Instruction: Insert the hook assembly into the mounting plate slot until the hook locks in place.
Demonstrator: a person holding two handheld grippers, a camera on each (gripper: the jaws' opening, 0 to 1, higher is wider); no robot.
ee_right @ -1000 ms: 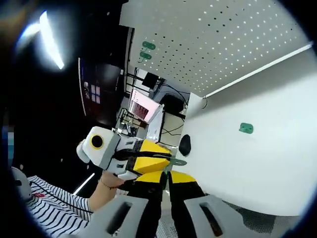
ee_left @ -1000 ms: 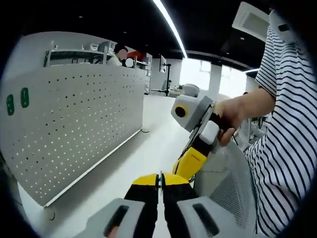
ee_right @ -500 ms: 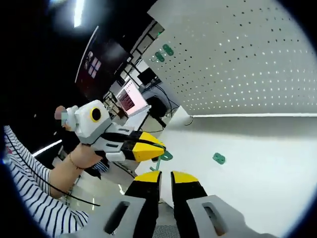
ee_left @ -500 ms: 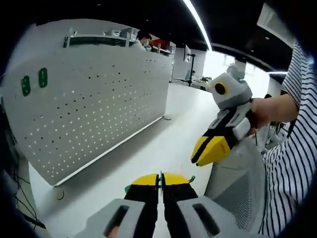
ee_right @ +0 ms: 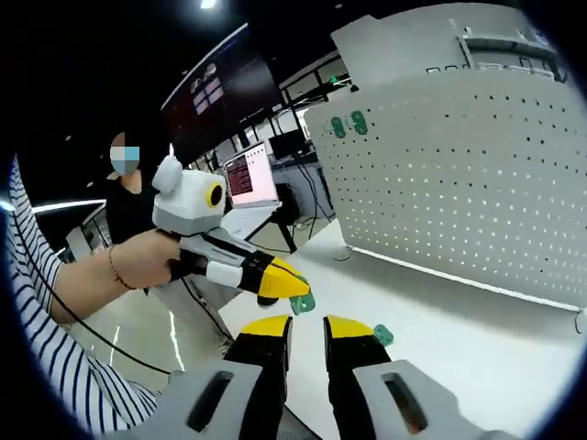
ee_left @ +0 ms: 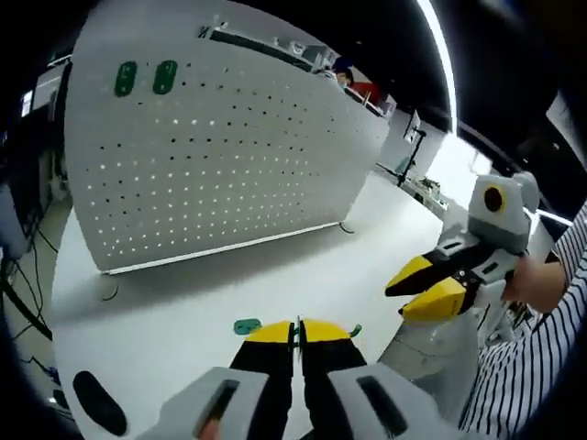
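**Q:** what changes in the last sec, and does it matter for the task?

**A:** a sec ago the two grippers are tip to tip. Now they're well apart, and both views swing round to the table and pegboard. The right gripper goes from nearly closed to a clear gap btwn its jaws, w/ nothing in it. The left gripper has its jaws pressed together on the green hook piece, which pokes out at the tips. So imo the handover's done and the left one has to do the insert. Nothing's slotted or locked yet.

**Q:** where's the target tho?

**A:** prob the loose green piece lying flat on the table, just past the left jaws. Can't tell from here if it's the slotted plate.

**Q:** counts?

**A:**
- 2 grippers
- 1 held green piece
- 1 loose green piece on the table
- 2 green plates side by side near the pegboard's top corner
- 1 pegboard
- 1 laptop behind
- 1 black lump at the table edge, too blurry to ID
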